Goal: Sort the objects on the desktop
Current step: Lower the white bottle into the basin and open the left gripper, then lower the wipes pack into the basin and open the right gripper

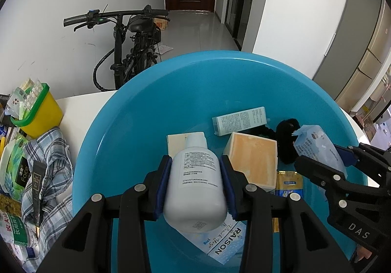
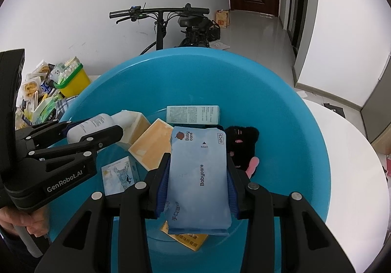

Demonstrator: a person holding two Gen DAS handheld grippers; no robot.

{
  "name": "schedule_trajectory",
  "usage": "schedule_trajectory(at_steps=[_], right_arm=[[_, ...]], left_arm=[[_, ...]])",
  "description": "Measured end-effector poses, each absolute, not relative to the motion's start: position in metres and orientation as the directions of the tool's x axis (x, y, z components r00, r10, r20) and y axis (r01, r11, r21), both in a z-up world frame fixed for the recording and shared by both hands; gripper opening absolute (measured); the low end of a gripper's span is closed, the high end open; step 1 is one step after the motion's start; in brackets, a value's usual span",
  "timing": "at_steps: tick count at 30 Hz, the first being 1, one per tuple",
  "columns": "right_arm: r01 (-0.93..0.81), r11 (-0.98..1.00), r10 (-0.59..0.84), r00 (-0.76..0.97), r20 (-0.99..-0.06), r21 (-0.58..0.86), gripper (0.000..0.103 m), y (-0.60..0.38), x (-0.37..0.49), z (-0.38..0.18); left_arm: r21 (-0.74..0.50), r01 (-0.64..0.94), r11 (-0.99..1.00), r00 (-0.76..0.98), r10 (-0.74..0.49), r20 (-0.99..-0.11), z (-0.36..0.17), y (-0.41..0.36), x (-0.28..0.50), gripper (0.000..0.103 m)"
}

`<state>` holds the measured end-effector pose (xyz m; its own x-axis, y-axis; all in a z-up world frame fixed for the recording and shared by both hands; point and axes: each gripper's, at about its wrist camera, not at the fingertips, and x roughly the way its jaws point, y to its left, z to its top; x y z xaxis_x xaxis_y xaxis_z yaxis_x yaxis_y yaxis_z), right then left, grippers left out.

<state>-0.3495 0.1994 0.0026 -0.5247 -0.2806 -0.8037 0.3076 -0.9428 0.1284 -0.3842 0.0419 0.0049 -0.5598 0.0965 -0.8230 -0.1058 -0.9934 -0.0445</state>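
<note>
Left claw (image 1: pixel 195 172) grips white bottle (image 1: pixel 195 187) – right claw (image 2: pixel 198 175) grips wipes pack (image 2: pixel 199 180).

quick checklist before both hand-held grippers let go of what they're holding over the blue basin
1. Left hand-held gripper shut on white bottle: ok.
2. Right hand-held gripper shut on blue wipes pack: ok.
3. Both items over the blue basin, inside its rim: ok.
4. Bare landing spot below the bottle: not ok, a RAISON packet lies under it.
5. Bare spot below the wipes pack: not ok, a yellow packet lies under it.
6. Height above the basin floor: cannot tell.
</note>
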Motion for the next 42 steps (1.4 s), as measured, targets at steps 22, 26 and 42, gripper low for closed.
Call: schedule_trajectory(at_steps=[22, 26, 42], right_arm=[[0.308, -0.944, -0.273, -0.523, -0.807, 0.119, 0.039, 0.197, -0.351, 0.001], [0.303, -0.946, -0.268, -0.526, -0.807, 0.117, 0.039, 0.197, -0.352, 0.001], [0.308, -0.947, -0.249, -0.532, -0.809, 0.088, 0.048, 0.196, -0.347, 0.002]], left_arm=[[-0.002, -0.075, -0.997, -0.646, 0.050, -0.762, 0.028, 0.039, -0.372, 0.084], [-0.018, -0.076, -0.997, -0.643, 0.063, -0.763, 0.030, 0.039, -0.372, 0.084], [-0.039, -0.065, -0.997, -0.632, 0.071, -0.771, 0.027, 0.034, -0.374, 0.084]])
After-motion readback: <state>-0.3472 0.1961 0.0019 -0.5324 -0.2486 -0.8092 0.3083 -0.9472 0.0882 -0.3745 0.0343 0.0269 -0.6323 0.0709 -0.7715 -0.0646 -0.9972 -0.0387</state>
